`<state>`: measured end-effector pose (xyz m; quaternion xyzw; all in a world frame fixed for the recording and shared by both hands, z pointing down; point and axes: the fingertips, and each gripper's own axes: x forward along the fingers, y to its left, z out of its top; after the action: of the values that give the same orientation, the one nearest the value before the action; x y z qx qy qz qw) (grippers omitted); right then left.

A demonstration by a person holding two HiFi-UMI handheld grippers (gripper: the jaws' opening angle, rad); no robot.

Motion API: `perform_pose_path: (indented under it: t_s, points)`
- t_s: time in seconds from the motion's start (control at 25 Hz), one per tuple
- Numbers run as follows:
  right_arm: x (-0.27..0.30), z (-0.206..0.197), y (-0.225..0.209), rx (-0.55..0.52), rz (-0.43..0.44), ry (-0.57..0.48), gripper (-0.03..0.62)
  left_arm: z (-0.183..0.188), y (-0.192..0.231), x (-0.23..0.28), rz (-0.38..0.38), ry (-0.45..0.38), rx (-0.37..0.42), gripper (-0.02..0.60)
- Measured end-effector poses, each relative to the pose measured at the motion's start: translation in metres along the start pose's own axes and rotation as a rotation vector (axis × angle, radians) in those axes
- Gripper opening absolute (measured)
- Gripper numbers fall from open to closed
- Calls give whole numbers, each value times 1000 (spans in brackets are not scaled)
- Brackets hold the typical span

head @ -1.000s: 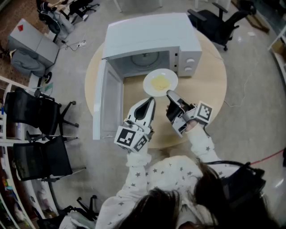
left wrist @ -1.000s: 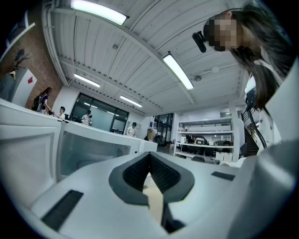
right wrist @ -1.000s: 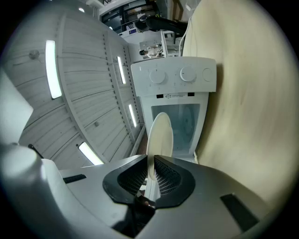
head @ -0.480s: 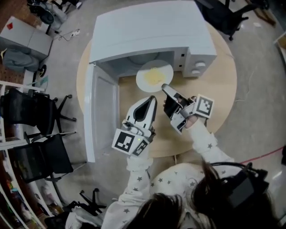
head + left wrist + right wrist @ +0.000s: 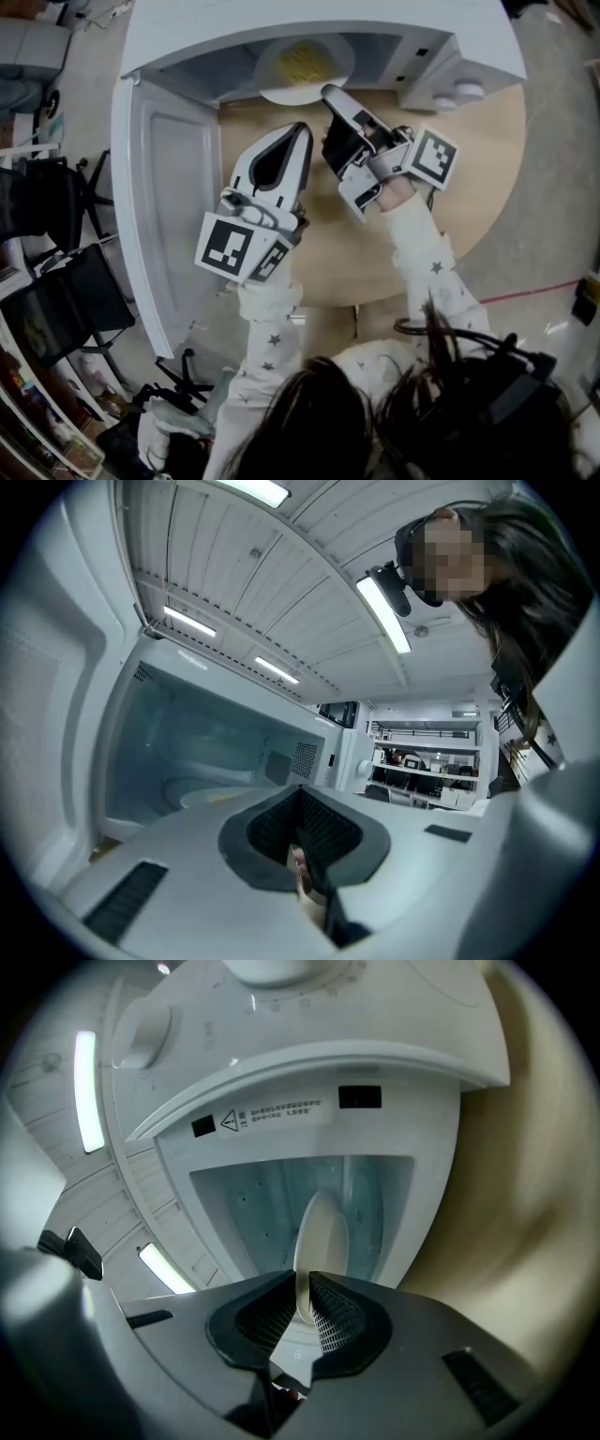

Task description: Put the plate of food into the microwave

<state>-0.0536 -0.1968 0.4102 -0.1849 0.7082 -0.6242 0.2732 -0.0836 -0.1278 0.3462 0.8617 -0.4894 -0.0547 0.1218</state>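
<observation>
The white plate with yellow food sits level, more than half of it inside the open microwave. My right gripper is shut on the plate's near rim, just outside the cavity mouth. In the right gripper view the plate shows edge-on between the pads, with the cavity behind it. My left gripper is shut and holds nothing, a little left of and behind the right one, pointing at the cavity. In the left gripper view the plate shows low inside the cavity.
The microwave door is swung wide open at the left, beside my left gripper. The control panel with two knobs is to the right of the cavity. Round wooden table has bare surface at the right. Office chairs stand on the floor at left.
My right gripper has carried the plate forward from in front of the microwave into the cavity mouth. The left gripper has moved forward alongside it.
</observation>
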Motion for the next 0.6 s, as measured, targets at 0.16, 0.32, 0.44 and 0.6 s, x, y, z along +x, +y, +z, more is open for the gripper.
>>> perform_pose_path:
  t_s: [0.16, 0.32, 0.44, 0.6]
  points:
    - [1, -17, 5, 28, 23, -36, 29, -3, 4, -14, -12, 0, 3, -5]
    - [-2, -36, 5, 17, 4, -52, 29, -5, 10, -31, -16, -3, -12, -5]
    - [13, -27, -6, 28, -2, -71, 29, -8, 28, -20, -20, 4, -24, -5]
    - [24, -25, -16, 22, -15, -97, 29, -17, 43, -13, -31, 21, -29, -5]
